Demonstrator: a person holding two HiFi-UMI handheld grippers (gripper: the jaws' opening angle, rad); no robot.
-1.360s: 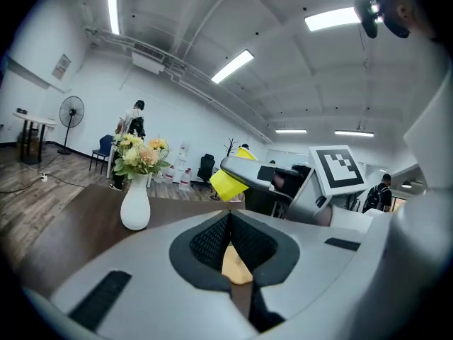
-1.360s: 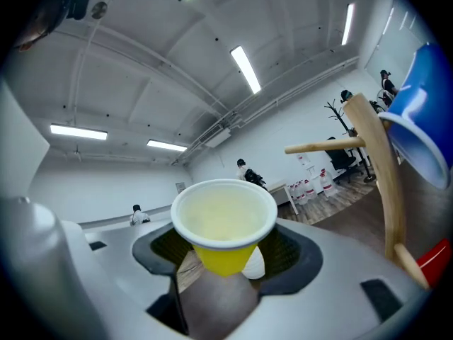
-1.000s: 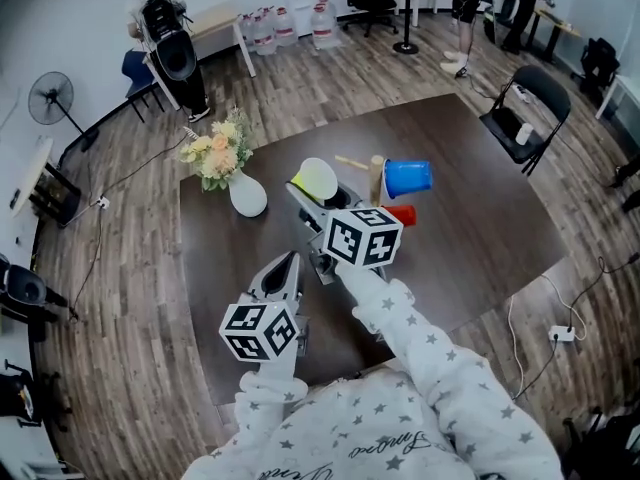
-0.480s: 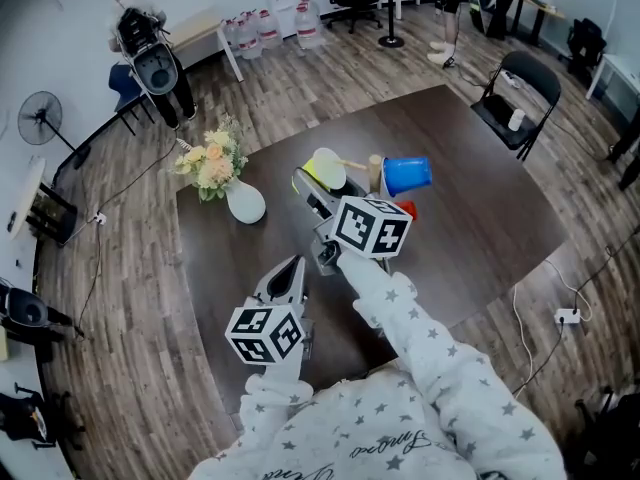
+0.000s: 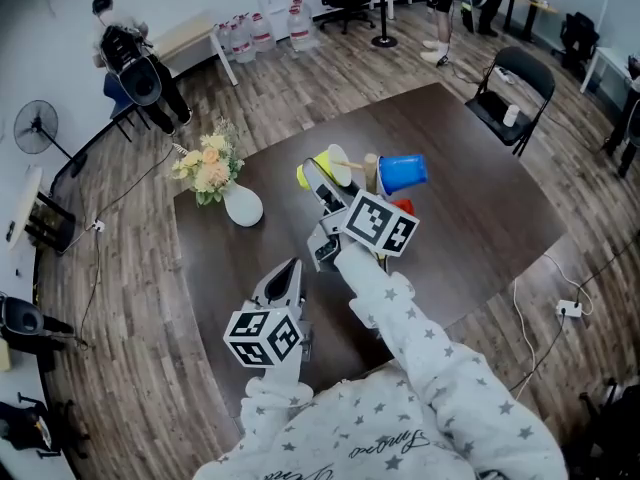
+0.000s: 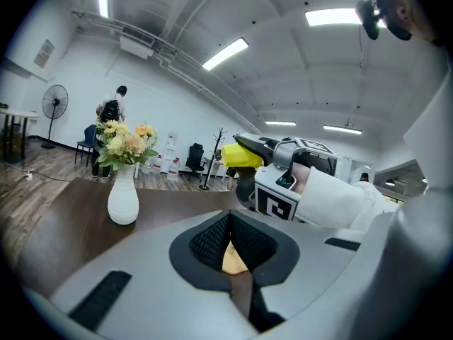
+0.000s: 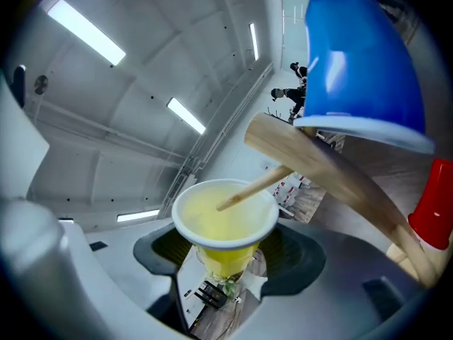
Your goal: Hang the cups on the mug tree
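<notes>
left of yellow cup (image 5: 320, 171), flower vase (image 5: 244, 207)

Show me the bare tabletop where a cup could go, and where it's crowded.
Free: the right side of the table, beyond the mug tree; also the strip between the white vase and the left hand-held gripper. Crowded: round the mug tree, with blue cup, red cup and yellow cup.

1. We see a yellow plastic cup (image 7: 225, 225), smooth and glossy.
2. We find the blue plastic cup (image 7: 361, 55) equally shiny.
3. The pale wooden mug tree (image 7: 340, 183) looks matt to us.
4. The dark wood-grain bench (image 5: 470, 218) has a dull sheen.
</notes>
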